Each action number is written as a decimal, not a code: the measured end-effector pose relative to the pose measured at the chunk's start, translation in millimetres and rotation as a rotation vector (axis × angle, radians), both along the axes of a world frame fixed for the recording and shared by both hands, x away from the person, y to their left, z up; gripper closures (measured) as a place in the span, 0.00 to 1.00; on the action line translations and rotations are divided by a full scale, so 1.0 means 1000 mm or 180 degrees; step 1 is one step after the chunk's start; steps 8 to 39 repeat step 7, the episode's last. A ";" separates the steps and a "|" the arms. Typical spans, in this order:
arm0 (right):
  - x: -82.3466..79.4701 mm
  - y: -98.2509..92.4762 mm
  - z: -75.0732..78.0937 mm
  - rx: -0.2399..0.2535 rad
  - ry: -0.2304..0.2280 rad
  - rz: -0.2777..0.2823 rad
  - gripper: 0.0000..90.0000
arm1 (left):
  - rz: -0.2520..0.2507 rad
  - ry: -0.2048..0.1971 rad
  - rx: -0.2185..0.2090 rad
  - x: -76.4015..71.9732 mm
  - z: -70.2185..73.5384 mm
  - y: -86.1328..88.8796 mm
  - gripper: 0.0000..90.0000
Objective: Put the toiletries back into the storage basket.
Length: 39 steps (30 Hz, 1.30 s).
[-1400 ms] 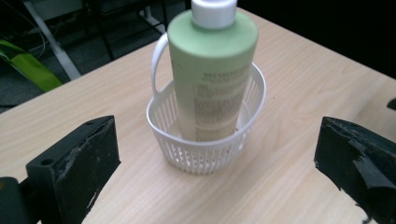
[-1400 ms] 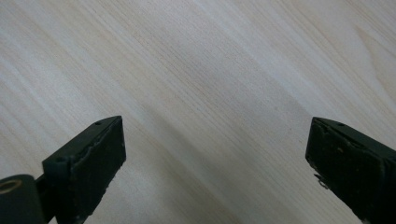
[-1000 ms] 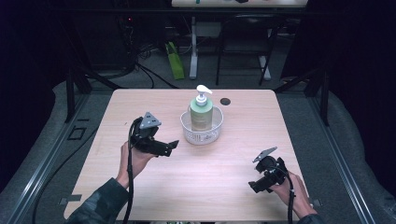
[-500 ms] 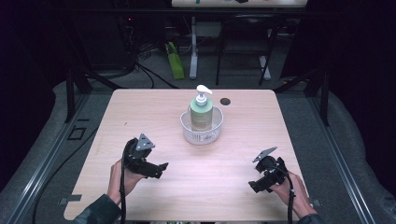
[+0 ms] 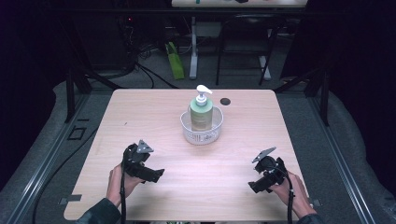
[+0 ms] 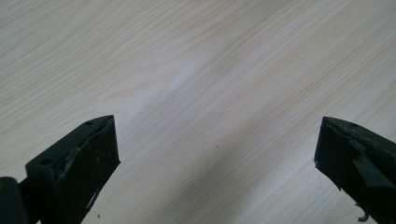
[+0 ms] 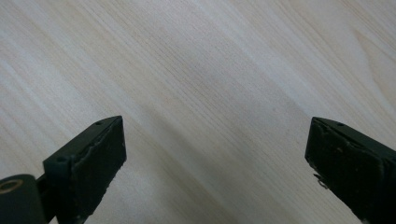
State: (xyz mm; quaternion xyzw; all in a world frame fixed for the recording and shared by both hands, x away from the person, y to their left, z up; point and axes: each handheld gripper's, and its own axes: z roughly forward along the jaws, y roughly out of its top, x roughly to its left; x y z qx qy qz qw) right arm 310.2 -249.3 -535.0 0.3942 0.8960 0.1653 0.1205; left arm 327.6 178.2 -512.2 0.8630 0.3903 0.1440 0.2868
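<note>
A green soap bottle with a white pump (image 5: 201, 111) stands upright in a clear mesh bowl (image 5: 201, 133) at the middle of the wooden table (image 5: 154, 116). My left gripper (image 5: 156, 175) rests low over the table's front left, held by a hand, jaws pointing right. In the left gripper view my left gripper (image 6: 217, 158) is open with bare wood between the jaws. My right gripper (image 5: 253, 185) sits at the front right, jaws pointing toward the front left. The right gripper view shows my right gripper (image 7: 215, 156) open over bare wood, holding nothing.
A small dark round spot (image 5: 225, 101) lies on the table behind the bowl. Beyond the far edge are a green object (image 5: 175, 66), cables and metal legs on a grey floor. Dark frame posts stand at both sides.
The left hand and gripper have drawn back toward the front edge and lowered, away from the bowl. The right gripper has stayed where it was.
</note>
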 end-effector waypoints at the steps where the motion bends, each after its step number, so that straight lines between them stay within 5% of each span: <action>1: 0.000 0.000 0.000 -0.0001 -0.0003 0.0001 0.05 | -0.0011 0.0006 -0.0010 0.001 0.000 0.001 0.00; 39: 0.000 0.000 0.000 -0.0005 0.0006 -0.0010 0.06 | 0.0011 0.0027 -0.0072 0.004 -0.003 0.005 0.00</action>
